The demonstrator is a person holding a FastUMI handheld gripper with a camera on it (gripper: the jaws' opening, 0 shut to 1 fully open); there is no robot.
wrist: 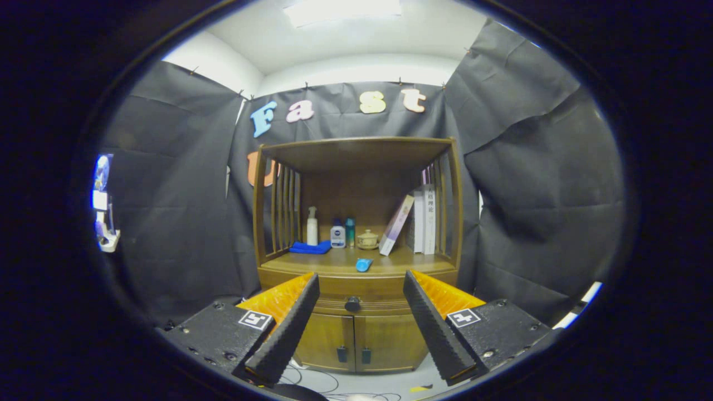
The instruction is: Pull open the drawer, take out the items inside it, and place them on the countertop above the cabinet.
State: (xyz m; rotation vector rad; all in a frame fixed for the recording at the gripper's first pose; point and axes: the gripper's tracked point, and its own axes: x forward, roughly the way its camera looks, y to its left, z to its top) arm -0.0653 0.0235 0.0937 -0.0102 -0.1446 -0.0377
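Observation:
A wooden cabinet [356,234] stands against the booth's wall, some way beyond my fingers. Its drawer [356,305] is closed, with a dark round knob [352,304] in the middle. The countertop [345,262] lies just above the drawer, under an open shelf. A small blue item [364,265] rests on the countertop's front part. My gripper [359,292] is open, its fingers spread wide to either side of the knob and well short of it. Nothing is between them.
On the countertop's back stand a white pump bottle [312,225], two small bottles [342,233], a small lidded pot [367,239] and a blue cloth [310,248]. Books [420,220] lean at the right. Two cabinet doors [356,342] are below the drawer. Cables [317,381] lie on the floor.

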